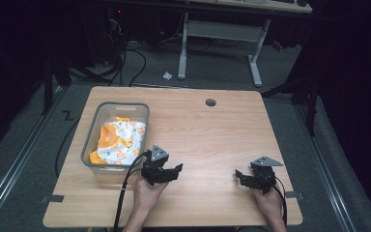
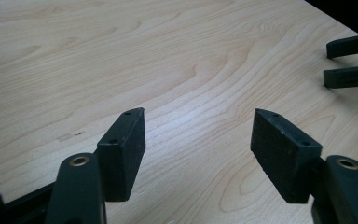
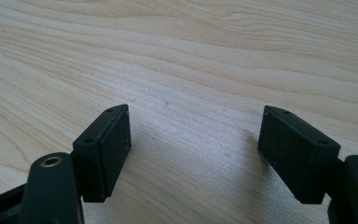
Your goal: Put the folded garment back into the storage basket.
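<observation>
A grey plastic bin (image 1: pixel 91 145) stands on the left part of the wooden table (image 1: pixel 212 135). Inside it lies a crumpled white and orange printed cloth (image 1: pixel 118 142). My left gripper (image 1: pixel 178 168) rests low over the table just right of the bin's near corner, open, with nothing between its jaws; its pads (image 2: pixel 126 149) frame bare wood. My right gripper (image 1: pixel 238 176) sits near the table's front right, open and empty, pointing left toward the other one. Its fingertips (image 2: pixel 347 60) appear at the far right of the left gripper view. Bare wood lies between its own pads (image 3: pixel 109 144).
A round cable hole (image 1: pixel 210 102) is set in the table near its far edge. Cables trail from both grippers over the front edge. Beyond the table stands a white desk frame (image 1: pixel 220 36), with cables on the dark floor.
</observation>
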Demonstrator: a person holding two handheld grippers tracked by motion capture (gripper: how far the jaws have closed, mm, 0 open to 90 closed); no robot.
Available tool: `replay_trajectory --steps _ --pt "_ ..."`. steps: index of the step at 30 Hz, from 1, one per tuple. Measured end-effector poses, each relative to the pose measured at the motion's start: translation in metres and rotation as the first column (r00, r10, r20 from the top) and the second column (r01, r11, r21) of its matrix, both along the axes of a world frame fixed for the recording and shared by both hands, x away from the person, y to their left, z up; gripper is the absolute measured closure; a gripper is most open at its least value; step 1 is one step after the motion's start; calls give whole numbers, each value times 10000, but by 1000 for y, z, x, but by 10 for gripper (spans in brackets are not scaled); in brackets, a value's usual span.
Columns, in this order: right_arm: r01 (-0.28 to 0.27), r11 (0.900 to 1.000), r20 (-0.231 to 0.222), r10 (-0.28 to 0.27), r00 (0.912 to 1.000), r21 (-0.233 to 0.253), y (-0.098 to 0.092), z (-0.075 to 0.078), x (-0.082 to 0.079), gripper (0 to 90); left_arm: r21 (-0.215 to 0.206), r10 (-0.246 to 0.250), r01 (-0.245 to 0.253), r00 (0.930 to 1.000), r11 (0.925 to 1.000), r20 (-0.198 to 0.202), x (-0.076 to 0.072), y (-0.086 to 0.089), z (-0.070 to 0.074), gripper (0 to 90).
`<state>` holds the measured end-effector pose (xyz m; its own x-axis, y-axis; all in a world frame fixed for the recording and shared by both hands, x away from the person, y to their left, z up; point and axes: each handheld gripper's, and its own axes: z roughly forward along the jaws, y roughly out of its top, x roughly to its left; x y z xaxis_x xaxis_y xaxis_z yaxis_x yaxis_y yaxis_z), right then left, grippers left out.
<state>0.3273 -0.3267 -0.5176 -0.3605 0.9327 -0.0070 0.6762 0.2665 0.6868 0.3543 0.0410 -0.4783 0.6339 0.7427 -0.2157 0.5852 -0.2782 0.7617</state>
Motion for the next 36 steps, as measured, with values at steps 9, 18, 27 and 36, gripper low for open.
replay_trajectory --steps 9,18,27,36 --pt "8 10000 4 -8 10000 5 0 0 0 258 146 101 -99 9998 9998 -160 1 -5 -12 362" --pt "6 10000 1 -6 10000 5 0 0 0 258 370 151 -144 9997 9992 -211 3 -10 -21 362" --pt "9 10000 4 -9 10000 8 0 0 0 258 611 255 -242 9995 9978 -192 5 -13 -28 363" --pt "6 10000 3 -6 10000 0 0 0 0 258 827 376 -364 9992 9959 -138 6 -16 -36 362"
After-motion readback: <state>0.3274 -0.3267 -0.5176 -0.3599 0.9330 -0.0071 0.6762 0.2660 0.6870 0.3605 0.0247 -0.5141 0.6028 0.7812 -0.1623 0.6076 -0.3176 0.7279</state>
